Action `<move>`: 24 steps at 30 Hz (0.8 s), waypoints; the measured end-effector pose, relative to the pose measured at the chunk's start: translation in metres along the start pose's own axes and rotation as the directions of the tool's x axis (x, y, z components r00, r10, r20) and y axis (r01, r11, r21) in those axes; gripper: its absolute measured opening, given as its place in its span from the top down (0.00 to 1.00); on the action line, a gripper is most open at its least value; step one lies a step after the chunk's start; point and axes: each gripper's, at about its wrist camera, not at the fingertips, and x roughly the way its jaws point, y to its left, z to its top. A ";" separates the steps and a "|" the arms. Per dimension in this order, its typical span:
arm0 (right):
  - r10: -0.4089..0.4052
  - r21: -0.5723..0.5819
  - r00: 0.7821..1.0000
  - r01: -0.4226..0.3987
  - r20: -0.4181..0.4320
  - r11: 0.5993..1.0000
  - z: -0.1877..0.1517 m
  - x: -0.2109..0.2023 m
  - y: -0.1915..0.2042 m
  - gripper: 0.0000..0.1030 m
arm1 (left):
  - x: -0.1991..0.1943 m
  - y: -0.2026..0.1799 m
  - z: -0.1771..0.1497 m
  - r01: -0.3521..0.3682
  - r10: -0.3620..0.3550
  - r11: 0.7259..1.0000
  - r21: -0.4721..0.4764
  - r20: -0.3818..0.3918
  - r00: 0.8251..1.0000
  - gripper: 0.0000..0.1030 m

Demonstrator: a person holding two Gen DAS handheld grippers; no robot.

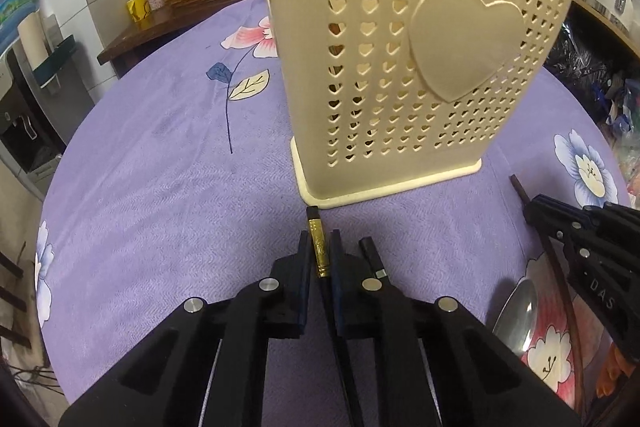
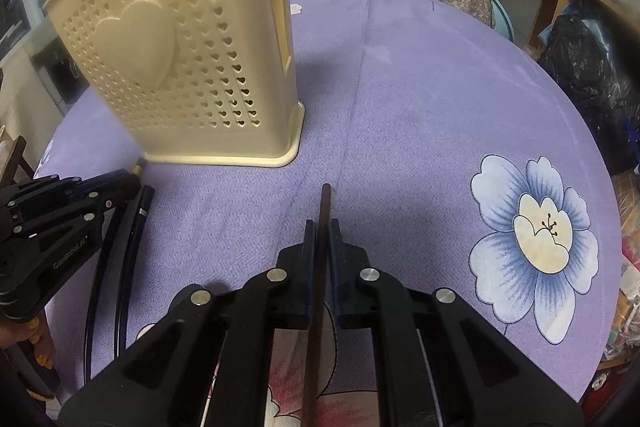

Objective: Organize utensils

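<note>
The left gripper (image 1: pixel 320 247) was clamped tight on a black chopstick with a gold band (image 1: pixel 317 243). The stick ran straight away from the hand, its capped end pointing at the near foot of the cream utensil holder (image 1: pixel 384 75) and stopping just short of the base. A second black chopstick (image 1: pixel 372 259) lay close beside it on the right, parallel, mostly hidden behind the gripper's right finger.

The right gripper (image 2: pixel 322 243) was likewise closed on a brown chopstick (image 2: pixel 323 211), which pointed far across the purple flowered tablecloth (image 2: pixel 420 99), passing to the right of the holder and well apart from it. Its near length ran out under the gripper and off the bottom edge.

The holder stood upright on the cloth; its open top was cut off in both views, so I could not see what was inside.

Only the left wrist view showed a metal spoon (image 1: pixel 518 315) lying near the right edge, its handle hidden. Only the right wrist view showed how the two black chopsticks trailed back toward the near side, appearing bowed by the lens.
</note>
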 end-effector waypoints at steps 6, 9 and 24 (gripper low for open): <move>0.086 0.045 0.996 -0.087 0.034 0.995 -0.003 -0.011 -0.009 0.94 | -0.011 0.013 -0.003 0.059 -0.057 0.997 -0.045 0.041 0.998 0.92; 0.123 0.050 0.989 -0.127 0.078 0.991 -0.002 -0.031 -0.012 0.94 | -0.035 0.019 -0.002 0.098 -0.092 0.994 -0.057 0.101 0.991 0.92; 0.296 -0.005 0.893 -0.313 0.338 0.950 0.000 -0.191 -0.048 0.94 | -0.171 0.060 -0.009 0.176 -0.140 0.983 -0.046 0.429 0.892 0.92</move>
